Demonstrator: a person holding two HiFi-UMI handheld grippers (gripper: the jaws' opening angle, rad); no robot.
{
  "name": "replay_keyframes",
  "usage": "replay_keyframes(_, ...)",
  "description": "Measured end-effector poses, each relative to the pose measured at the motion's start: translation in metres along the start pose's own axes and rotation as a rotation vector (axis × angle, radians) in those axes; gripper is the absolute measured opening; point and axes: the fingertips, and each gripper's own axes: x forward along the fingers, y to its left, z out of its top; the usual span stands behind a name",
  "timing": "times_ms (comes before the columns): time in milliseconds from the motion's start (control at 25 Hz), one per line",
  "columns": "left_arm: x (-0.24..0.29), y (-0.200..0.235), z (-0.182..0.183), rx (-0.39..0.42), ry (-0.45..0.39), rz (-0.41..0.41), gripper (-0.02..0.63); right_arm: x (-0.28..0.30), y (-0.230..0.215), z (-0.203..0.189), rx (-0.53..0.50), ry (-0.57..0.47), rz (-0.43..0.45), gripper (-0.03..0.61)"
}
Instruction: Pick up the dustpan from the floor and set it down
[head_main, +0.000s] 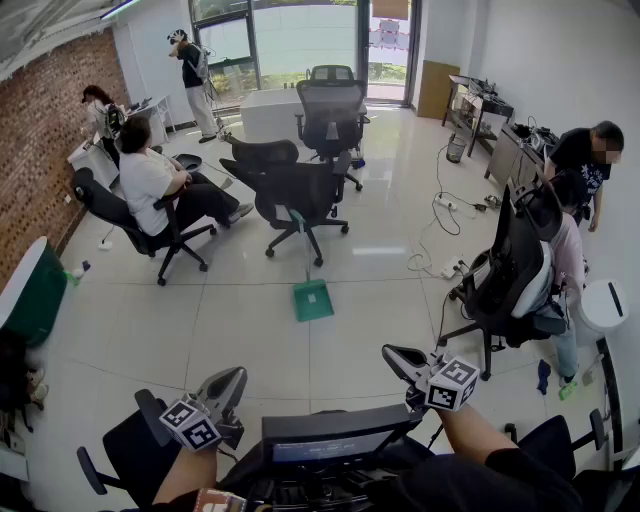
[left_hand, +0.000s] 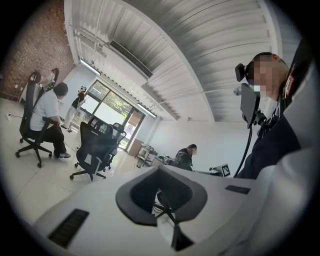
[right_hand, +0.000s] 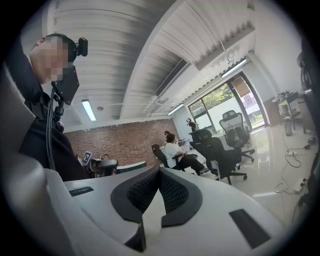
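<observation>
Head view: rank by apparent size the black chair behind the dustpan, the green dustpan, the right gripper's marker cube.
Largest: black chair.
Then green dustpan and marker cube on the right gripper: about alike, and the cube sits far nearer the camera, so unranked.

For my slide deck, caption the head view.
Green dustpan on the floor ahead; left gripper and right gripper shut, empty.

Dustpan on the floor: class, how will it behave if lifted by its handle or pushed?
The dustpan looks like thin green plastic, so probably light and stiff. Its slim handle stands up from the pan, so lifted there it may swing. On the glossy floor a push would likely slide it.
</observation>
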Motion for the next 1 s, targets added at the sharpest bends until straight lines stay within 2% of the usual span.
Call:
replay_keyframes(320,0.048,-0.064,-0.032,-0.028,-0.005,0.010,0.006,-0.067,-0.036,0.005,0.006,0.025,0.018,0.017)
replay_keyframes(560,0.061,-0.075,-0.041,-0.043,0.003,0.025,0.006,-0.074,-0.051,0.008,0.010,0.032,0.036,0.017)
replay_keyframes(840,0.069,-0.028,-0.033,-0.052,-0.008,0.009,0.006,-0.030,-0.064,0.008,-0.013,0.058,0.032,0.017)
replay_keyframes(1000,0.059,0.044,-0.005,-0.055,-0.014,-0.031,0.006,0.043,-0.058,0.019,-0.043,0.061,-0.002,0.017)
